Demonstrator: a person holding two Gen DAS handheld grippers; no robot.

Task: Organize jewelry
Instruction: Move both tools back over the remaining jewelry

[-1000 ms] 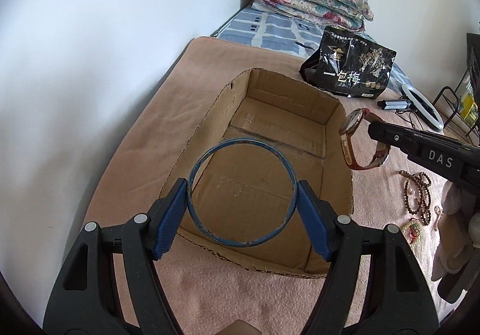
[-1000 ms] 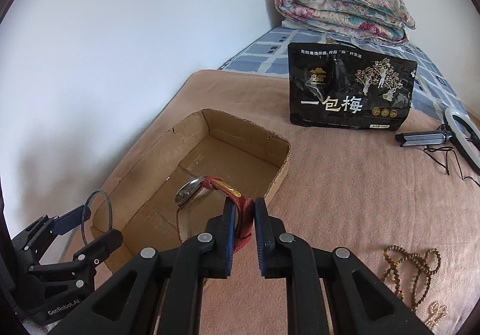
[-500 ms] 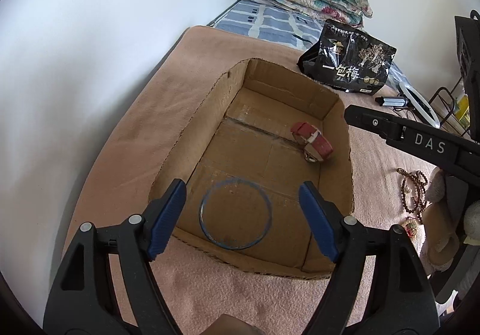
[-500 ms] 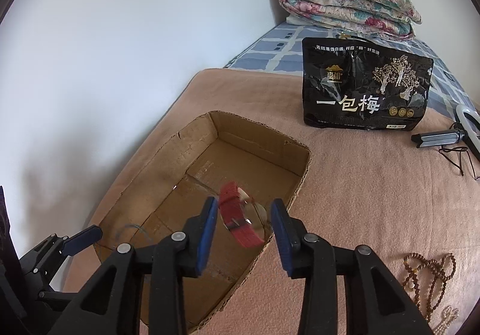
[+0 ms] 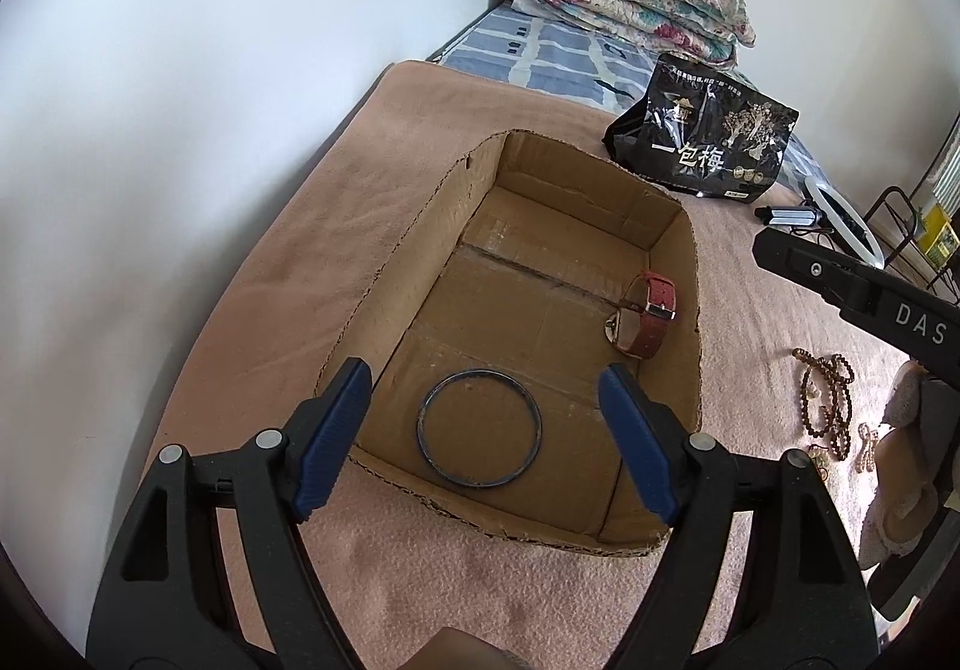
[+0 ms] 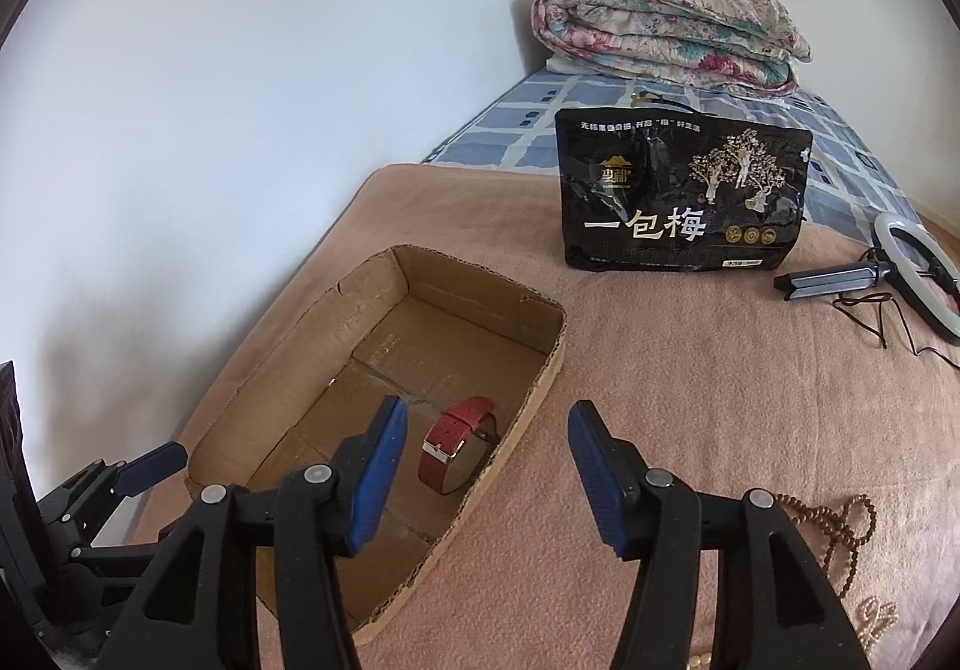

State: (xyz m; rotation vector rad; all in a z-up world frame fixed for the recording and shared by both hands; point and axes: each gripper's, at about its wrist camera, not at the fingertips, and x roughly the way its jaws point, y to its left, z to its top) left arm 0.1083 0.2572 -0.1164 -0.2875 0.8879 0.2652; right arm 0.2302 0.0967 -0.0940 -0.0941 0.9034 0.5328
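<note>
An open cardboard box (image 5: 414, 244) (image 6: 540, 370) lies on a pink blanket. A thin blue bangle (image 5: 479, 427) lies flat on its floor near the front wall. A red-strap watch (image 5: 645, 319) (image 6: 459, 442) lies by the box's right wall. My left gripper (image 5: 483, 430) is open and empty, above the box's near edge over the bangle. My right gripper (image 6: 486, 475) is open and empty, above the box's right wall near the watch. Brown bead strings (image 5: 831, 400) (image 6: 840, 526) lie on the blanket right of the box.
A black snack bag (image 6: 681, 190) stands beyond the box. A ring light with stand and cable (image 6: 912, 262) lies at the right. A folded floral quilt (image 6: 666, 34) sits at the bed's far end. A white wall runs along the left. A wire rack (image 5: 906, 232) stands far right.
Both grippers opened. The bangle dropped from the left gripper onto the box floor; the watch dropped from the right gripper into the box. Both grippers have drawn back and up.
</note>
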